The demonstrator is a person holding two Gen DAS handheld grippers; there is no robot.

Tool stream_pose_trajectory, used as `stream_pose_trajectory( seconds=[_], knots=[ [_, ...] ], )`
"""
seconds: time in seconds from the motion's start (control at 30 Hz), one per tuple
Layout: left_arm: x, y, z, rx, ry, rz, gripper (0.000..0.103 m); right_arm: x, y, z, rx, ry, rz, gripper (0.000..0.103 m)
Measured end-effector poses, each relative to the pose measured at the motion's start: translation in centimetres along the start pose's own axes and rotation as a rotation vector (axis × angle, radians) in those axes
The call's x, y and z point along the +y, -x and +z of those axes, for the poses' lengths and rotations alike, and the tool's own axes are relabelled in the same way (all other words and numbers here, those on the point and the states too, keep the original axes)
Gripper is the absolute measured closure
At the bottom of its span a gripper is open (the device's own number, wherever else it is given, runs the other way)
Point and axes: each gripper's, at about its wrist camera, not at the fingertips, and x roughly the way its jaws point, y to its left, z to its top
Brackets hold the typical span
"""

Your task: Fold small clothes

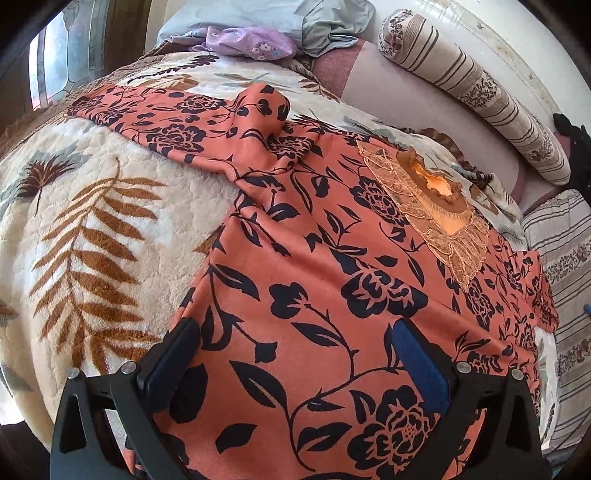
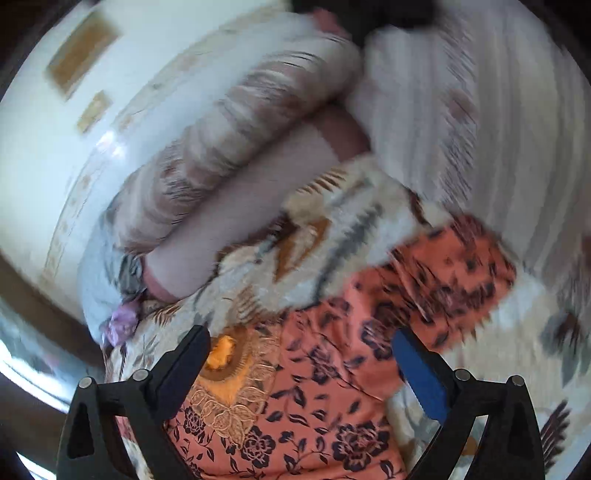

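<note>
An orange top (image 1: 314,258) with black flowers lies spread on a cream leaf-print blanket (image 1: 92,229). Its embroidered neckline (image 1: 432,206) is at the right in the left wrist view; one sleeve (image 1: 177,122) stretches up-left with a raised fold. My left gripper (image 1: 295,332) is open, hovering over the top's lower body. My right gripper (image 2: 301,350) is open above the shoulder area, with the neckline (image 2: 229,369) by its left finger and a sleeve (image 2: 454,273) beyond. The right wrist view is motion-blurred.
A striped bolster (image 1: 476,88) lies along the white headboard (image 1: 498,33) at the back right. Pale blue and lilac clothes (image 1: 266,33) are heaped at the far end. A striped pillow (image 1: 565,266) lies at the right.
</note>
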Motion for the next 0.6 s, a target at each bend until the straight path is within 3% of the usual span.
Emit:
stream_pose_trajectory(
  seconds=[0.03, 0.07, 0.13, 0.23, 0.3, 0.4, 0.47, 0.6],
  knots=[
    [-0.2, -0.1, -0.1, -0.004, -0.015, 0.013, 0.0, -3.4, -0.9, 0.3, 0.018, -0.093, 0.007, 0.034],
    [-0.4, -0.3, -0.2, -0.009, -0.03, 0.028, 0.0, -5.9, -1.7, 0.5, 0.024, -0.162, 0.014, 0.039],
    [-0.9, -0.7, -0.5, -0.02, -0.069, 0.068, 0.0, -8.8, -3.0, 1.3, 0.018, -0.228, 0.046, 0.04],
    [-2.1, -1.5, -0.8, -0.039, -0.143, 0.144, 0.0, -9.6, -5.1, 3.0, 0.013, -0.218, 0.108, 0.04],
    [-2.7, -1.9, -1.1, -0.056, -0.181, 0.181, 0.0, -9.9, -7.3, 4.0, 0.019, -0.233, 0.09, 0.04],
    [-2.6, -2.0, -0.9, -0.065, -0.177, 0.175, 0.0, -11.2, -10.2, 4.5, 0.006, -0.279, 0.034, 0.04],
    [-2.4, -2.0, -0.8, -0.065, -0.168, 0.169, 0.0, -11.8, -11.1, 5.0, -0.032, -0.29, 0.035, 0.051],
    [-2.7, -2.3, -0.6, -0.063, -0.166, 0.17, 0.0, -10.7, -12.5, 6.9, -0.009, -0.218, -0.063, 0.091]
  ],
)
